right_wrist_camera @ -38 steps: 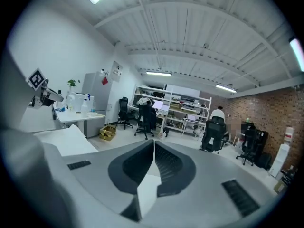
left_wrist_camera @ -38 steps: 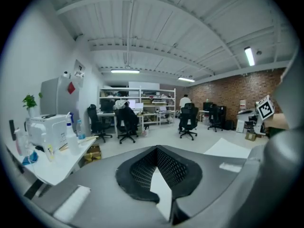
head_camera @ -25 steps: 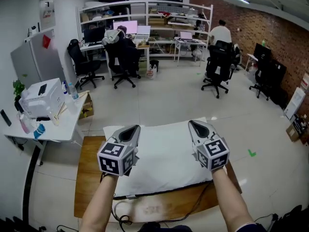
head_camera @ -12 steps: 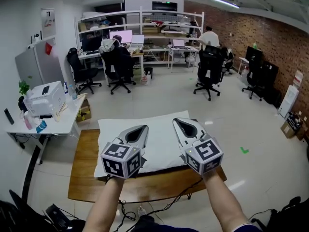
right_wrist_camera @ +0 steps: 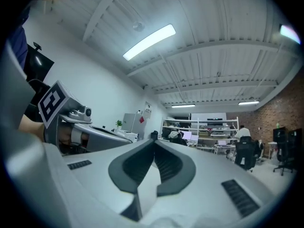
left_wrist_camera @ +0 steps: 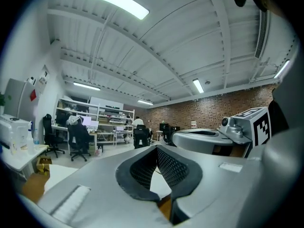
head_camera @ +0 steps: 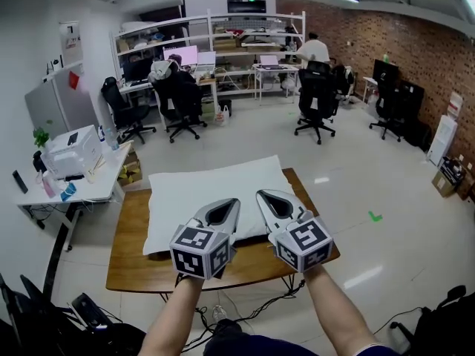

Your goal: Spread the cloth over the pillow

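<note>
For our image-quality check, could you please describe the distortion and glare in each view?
Head view: wide-angle bending, lamp reflections on the floor. Left gripper view: dark rounded corners, overexposed ceiling lamp. Right gripper view: dark corners, blurred foreground, bright strip light.

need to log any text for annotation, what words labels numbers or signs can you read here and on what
No readable words or numbers anywhere.
Left gripper and right gripper: black-and-white square markers on their cubes, patterns, not text.
Wall sheet: print too small to read.
Green floor mark: a tick-like shape, no letters.
</note>
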Demonstrator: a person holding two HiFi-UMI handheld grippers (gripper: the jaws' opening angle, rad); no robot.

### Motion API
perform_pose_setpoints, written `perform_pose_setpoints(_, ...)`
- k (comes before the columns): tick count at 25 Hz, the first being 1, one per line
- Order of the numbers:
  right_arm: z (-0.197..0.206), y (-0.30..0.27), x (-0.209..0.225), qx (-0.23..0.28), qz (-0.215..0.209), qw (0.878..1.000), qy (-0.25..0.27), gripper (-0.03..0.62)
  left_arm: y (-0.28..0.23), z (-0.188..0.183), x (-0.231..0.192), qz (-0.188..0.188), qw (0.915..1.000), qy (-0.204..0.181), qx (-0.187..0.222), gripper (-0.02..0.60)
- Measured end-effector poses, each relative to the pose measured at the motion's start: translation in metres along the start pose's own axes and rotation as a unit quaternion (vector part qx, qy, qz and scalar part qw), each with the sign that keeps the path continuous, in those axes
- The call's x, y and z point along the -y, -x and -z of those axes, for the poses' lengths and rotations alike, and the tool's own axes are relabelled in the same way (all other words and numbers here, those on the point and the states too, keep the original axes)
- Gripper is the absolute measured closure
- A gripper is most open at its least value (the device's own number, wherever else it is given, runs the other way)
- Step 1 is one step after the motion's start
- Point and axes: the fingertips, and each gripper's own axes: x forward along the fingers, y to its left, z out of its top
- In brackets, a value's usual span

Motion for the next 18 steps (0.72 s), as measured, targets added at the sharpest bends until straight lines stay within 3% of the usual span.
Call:
perform_pose_setpoints(8, 0.052, 0.015, -0.004, -0.044, -0.010, 0.998, -0.049, 0.594, 0.002, 0.057, 0.011, -0.020, 0.9982, 0.028, -0.050, 0.580)
perform_pose_setpoints(13, 0.071, 0.016, -0.006, -0.060, -0.012, 0.994, -0.086, 0.594, 0.006, 0.068, 0.005, -0.027, 0.9970, 0.026, -0.068, 0.580)
perform_pose_setpoints(18, 0.077, 0.012, -0.008, -0.065, -0.013, 0.994, -0.086, 0.594, 0.009, 0.070, 0.000, -0.032, 0.9970, 0.033, -0.062, 0.580)
